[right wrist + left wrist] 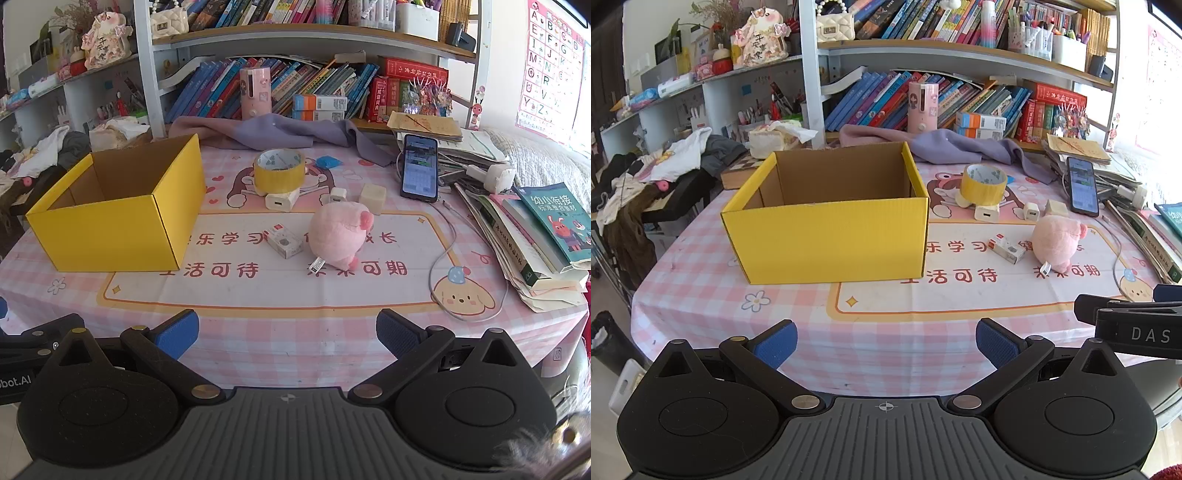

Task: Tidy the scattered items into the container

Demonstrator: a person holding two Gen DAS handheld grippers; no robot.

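Left wrist view: both jaws gape empty; yellow box (827, 236) floor hidden.

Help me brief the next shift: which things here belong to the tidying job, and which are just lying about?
Job: yellow box, tape roll, pink plush, small carton, white chargers, cream cube.

Lying about: phone, purple cloth, book stack, shelf books.

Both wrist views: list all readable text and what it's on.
"DAS": right tool's body
"bot.AI": left tool's body
"活可待", "可期": table mat
"幼小衔接": teal book
"A B C…": alphabet poster
Book spines, small white carton, phone screen: too small to read.
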